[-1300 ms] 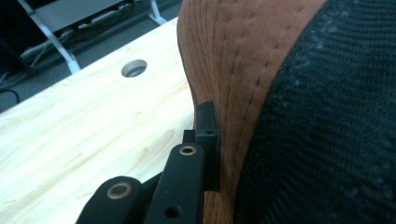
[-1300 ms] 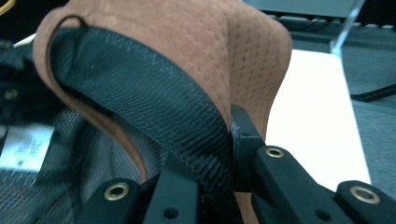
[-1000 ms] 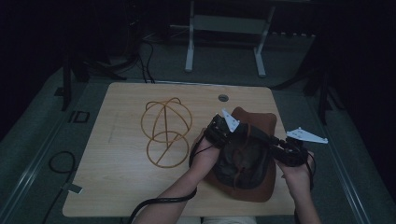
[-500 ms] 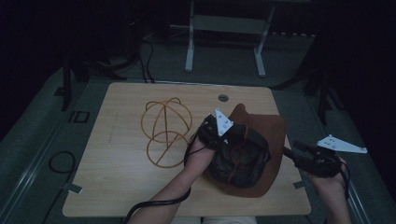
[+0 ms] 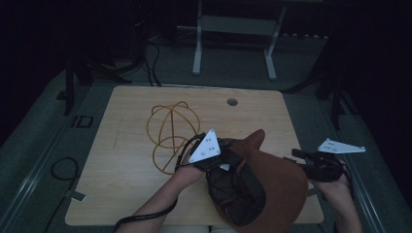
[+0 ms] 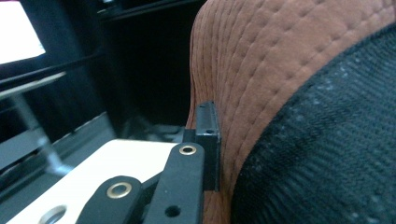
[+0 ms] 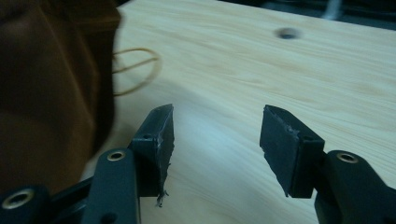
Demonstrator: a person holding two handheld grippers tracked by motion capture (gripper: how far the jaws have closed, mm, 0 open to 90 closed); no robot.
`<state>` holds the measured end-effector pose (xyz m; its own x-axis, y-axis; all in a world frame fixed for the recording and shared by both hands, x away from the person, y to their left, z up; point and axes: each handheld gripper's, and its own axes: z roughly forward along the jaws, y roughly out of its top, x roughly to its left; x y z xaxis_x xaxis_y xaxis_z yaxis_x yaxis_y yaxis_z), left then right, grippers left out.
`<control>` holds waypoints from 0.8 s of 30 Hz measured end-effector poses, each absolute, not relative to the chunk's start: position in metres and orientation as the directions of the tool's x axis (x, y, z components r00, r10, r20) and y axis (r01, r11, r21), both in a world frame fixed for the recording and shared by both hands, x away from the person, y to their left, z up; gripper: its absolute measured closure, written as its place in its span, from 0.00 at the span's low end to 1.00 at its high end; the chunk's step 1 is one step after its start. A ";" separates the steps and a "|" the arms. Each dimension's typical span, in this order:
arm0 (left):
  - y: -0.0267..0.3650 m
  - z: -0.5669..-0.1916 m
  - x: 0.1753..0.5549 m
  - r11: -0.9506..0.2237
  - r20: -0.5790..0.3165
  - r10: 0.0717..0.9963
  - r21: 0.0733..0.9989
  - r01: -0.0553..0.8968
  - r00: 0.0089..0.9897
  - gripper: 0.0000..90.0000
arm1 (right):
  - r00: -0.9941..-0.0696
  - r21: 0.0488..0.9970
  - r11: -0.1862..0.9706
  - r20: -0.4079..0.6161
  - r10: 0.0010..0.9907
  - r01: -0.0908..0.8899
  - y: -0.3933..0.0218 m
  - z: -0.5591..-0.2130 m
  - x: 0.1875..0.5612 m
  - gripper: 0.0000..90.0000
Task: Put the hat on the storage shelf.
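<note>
Fingers (image 6: pixel 208 140) pinch quilted brown suede hat (image 6: pixel 261 84).

We see a pale wooden table (image 5: pixel 121 194); on it rest a wire frame (image 5: pixel 170 133) and a brown hat (image 5: pixel 277 189).

Dim lab/studio w/ pale wood surface (image 5: pixel 126 194), cables (image 5: pixel 60 170) on grey floor (image 5: pixel 29 145), metal stand legs (image 5: pixel 233 43) behind.

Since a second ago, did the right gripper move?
Yes. The right gripper has pulled off the brown hat, toward the table's right edge.
</note>
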<state>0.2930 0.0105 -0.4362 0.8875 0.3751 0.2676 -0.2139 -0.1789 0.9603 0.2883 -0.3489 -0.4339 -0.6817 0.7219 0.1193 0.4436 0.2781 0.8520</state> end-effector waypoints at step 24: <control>0.002 -0.427 0.274 -0.131 0.336 0.415 0.942 -0.311 0.845 0.97 | -0.903 0.924 0.242 0.189 0.386 0.297 -0.236 -0.431 0.280 0.49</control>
<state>0.2744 0.0022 -0.4274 0.8452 0.4154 0.3364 -0.3105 -0.1307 0.9415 0.2803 -0.2359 -0.4306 -0.9028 0.3863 0.1890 0.2971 0.2425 0.9235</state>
